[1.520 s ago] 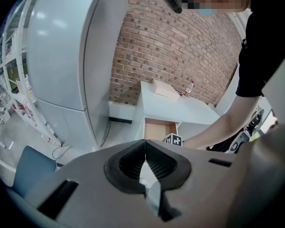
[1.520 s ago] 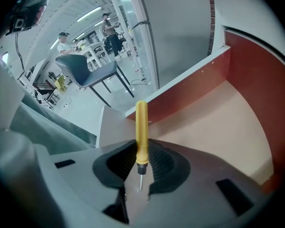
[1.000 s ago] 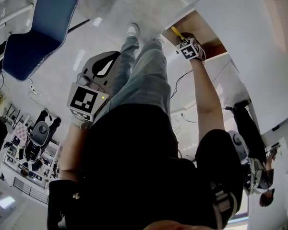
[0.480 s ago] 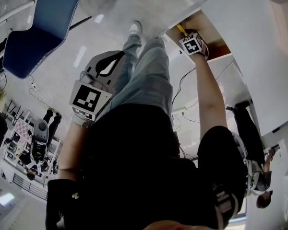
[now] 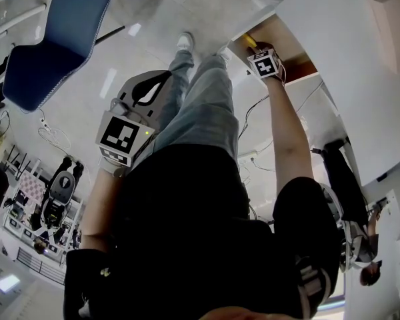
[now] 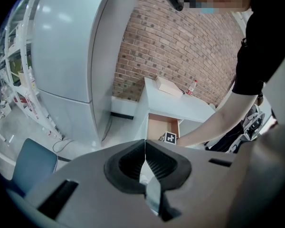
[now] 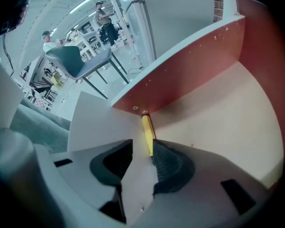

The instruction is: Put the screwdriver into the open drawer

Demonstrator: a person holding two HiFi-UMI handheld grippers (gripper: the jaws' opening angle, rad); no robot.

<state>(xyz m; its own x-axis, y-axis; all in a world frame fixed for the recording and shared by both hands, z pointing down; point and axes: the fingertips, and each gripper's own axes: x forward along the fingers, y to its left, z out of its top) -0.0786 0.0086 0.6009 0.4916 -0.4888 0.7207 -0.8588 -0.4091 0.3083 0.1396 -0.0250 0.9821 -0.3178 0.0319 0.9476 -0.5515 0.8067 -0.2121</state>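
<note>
The screwdriver (image 7: 147,134) lies in the drawer (image 7: 218,113), its yellow handle running along the floor beside the left wall, the far end touching the red-brown front wall at the corner. Half a second ago the right gripper's marker cube sat a little deeper over the drawer; now it has drawn slightly back toward the person, while the yellow handle shows at much the same spot in the head view. The right gripper (image 7: 142,146) is spread, with a clear gap between its pads. The screwdriver's near end sits just past the tips, close against the inner edge of the right-hand pad, and the pads do not pinch it. The drawer stands open under a white desk (image 5: 340,45).

The left gripper (image 6: 145,152) hangs at the person's left side, well apart from the drawer, about where it was before. Its pads are pressed together with nothing between them. A blue chair (image 5: 53,39) stands on the floor beyond it.
</note>
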